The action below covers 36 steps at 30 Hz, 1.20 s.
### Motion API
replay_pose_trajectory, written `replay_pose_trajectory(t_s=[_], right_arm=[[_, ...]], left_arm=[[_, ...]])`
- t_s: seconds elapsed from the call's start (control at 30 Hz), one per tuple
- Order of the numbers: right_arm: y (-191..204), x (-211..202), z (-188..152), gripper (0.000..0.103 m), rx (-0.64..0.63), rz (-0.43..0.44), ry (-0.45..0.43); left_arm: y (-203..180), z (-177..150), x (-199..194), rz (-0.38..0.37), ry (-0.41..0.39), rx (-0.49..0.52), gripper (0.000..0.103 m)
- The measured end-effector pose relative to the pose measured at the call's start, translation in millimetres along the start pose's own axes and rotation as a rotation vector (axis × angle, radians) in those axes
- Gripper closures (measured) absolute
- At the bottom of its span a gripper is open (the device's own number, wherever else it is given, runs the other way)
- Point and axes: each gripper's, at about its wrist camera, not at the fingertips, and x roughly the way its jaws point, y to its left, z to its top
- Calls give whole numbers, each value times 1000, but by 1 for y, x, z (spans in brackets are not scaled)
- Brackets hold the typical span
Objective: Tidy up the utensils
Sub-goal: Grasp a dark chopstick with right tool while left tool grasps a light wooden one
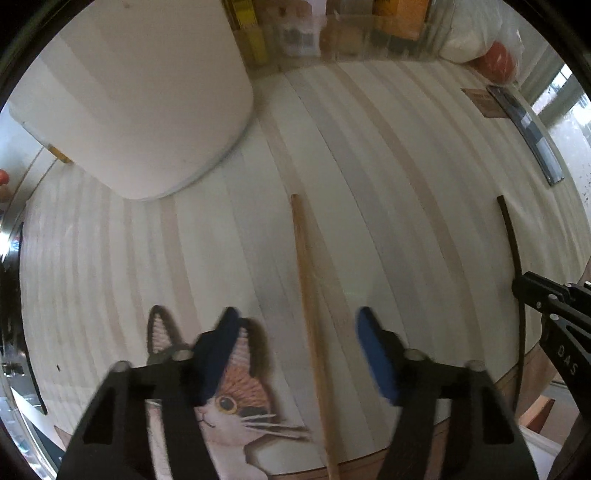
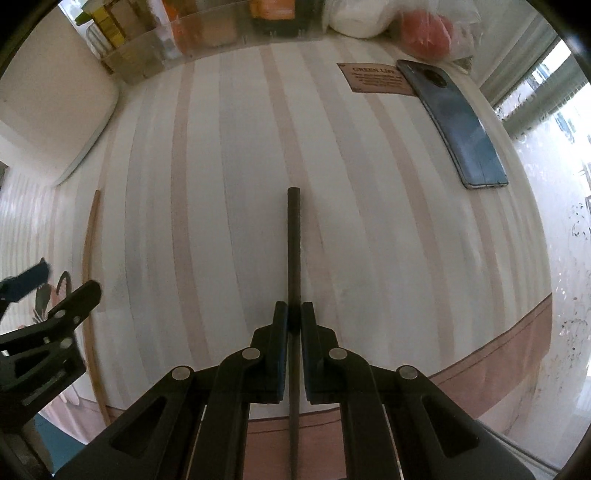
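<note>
A light wooden chopstick (image 1: 308, 280) lies lengthwise on the striped wooden board (image 1: 388, 177). My left gripper (image 1: 297, 314) is straight over it, with a blue pad on each side and a gap to the stick on both, so it is open. To the right, my right gripper (image 2: 294, 310) is shut on a dark chopstick (image 2: 293, 240), which runs straight ahead from between the pads. The left wrist view shows that dark chopstick (image 1: 511, 240) and the right gripper (image 1: 524, 286) at its right edge. In the right wrist view the light chopstick (image 2: 90, 240) and left gripper (image 2: 64, 282) appear at far left.
A large white container (image 1: 140, 92) stands at the back left. A clear organizer with jars and boxes (image 2: 184, 40) lines the back. A phone (image 2: 458, 122), a small brown plaque (image 2: 376, 79) and a bag with something red (image 2: 424, 33) sit back right. A cat picture (image 1: 236, 398) lies under the left finger.
</note>
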Motion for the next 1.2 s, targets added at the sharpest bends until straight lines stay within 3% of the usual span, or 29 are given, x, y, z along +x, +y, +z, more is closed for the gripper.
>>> replay_pose_trajectory(t_s=[0.13, 0.2, 0.23, 0.33, 0.6, 0.77, 0.97, 1.2], right_arm=[[0, 3, 11, 96, 1, 4, -6], [-2, 3, 11, 96, 2, 11, -7], [-2, 2, 12, 96, 3, 19, -7], [1, 0, 17, 96, 3, 59, 4], [60, -2, 34, 96, -48, 191, 58], [88, -4, 46, 96, -119, 172, 78], [116, -2, 74, 95, -168, 147, 142], [141, 4, 102, 95, -179, 105, 136]], left_arm=[[1, 0, -2, -31, -16, -21, 75], [4, -1, -3, -25, -18, -25, 94], [9, -2, -4, -16, -16, -34, 96], [35, -8, -3, -4, -10, -92, 98], [122, -46, -6, 34, 37, -285, 98], [146, -55, -8, -6, 57, -332, 98], [194, -32, -2, -26, 54, -322, 97], [194, -22, 3, -19, 48, -312, 97]])
